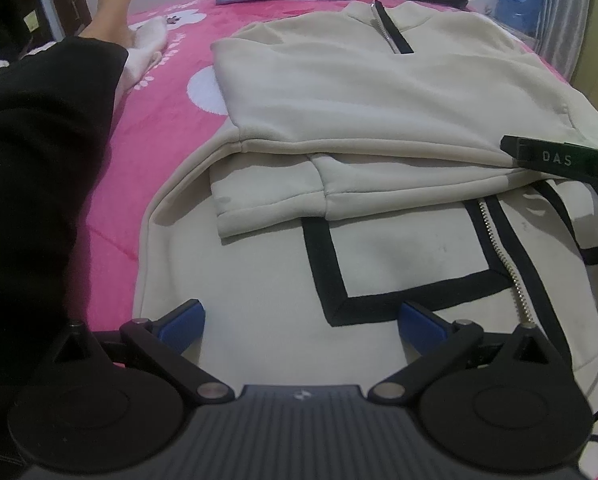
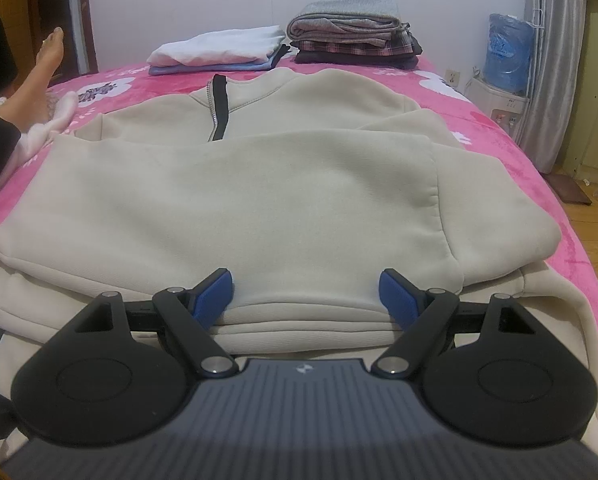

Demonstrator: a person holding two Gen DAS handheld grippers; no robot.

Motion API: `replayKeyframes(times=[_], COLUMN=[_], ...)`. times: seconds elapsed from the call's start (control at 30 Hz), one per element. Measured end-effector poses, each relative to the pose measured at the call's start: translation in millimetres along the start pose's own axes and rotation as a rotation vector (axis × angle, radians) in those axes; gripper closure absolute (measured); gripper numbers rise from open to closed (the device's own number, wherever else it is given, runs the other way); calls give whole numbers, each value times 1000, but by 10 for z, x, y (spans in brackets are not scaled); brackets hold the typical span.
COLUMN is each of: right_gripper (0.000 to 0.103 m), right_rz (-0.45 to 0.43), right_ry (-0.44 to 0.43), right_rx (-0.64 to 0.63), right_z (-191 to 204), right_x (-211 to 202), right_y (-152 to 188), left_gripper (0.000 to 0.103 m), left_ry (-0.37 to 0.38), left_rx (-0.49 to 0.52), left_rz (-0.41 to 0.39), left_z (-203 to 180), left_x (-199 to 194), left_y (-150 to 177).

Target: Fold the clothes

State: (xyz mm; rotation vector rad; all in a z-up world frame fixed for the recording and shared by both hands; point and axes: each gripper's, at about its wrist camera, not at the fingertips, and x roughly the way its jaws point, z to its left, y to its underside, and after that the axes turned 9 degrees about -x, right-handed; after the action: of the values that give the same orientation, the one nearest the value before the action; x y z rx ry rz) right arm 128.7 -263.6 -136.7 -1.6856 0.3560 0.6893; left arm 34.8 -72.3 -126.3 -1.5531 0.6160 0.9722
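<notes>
1. The right hand-held gripper [image 2: 306, 294] stands wide open over the folded hem of the cream jacket [image 2: 235, 200].
2. The left hand-held gripper [image 1: 301, 322] gapes too, holding nothing, above the jacket's black-trimmed panel.
3. The jacket lies on the pink bed [image 2: 499, 148], folded piles [image 2: 351, 36] beyond.

Bare pink blanket [image 2: 511, 168] flanks the jacket [image 2: 239, 200]; folded stacks [image 2: 351, 40] seemingly block beyond.

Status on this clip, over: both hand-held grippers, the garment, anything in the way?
Left hand-held gripper open, right hand-held gripper open. Cream sweatshirt part-folded on the pink blanket. Nothing blocking.
</notes>
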Motion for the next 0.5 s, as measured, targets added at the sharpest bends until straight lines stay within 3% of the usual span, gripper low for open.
replayKeyframes(times=[0.5], right_gripper=[21], right_rz=[-10], right_ry=[0], right_rx=[3], right_z=[-6], right_x=[1], right_y=[14], left_gripper=[0], left_ry=[15], left_rx=[9], left_rz=[-20], left_z=[12], left_x=[14], left_y=[1])
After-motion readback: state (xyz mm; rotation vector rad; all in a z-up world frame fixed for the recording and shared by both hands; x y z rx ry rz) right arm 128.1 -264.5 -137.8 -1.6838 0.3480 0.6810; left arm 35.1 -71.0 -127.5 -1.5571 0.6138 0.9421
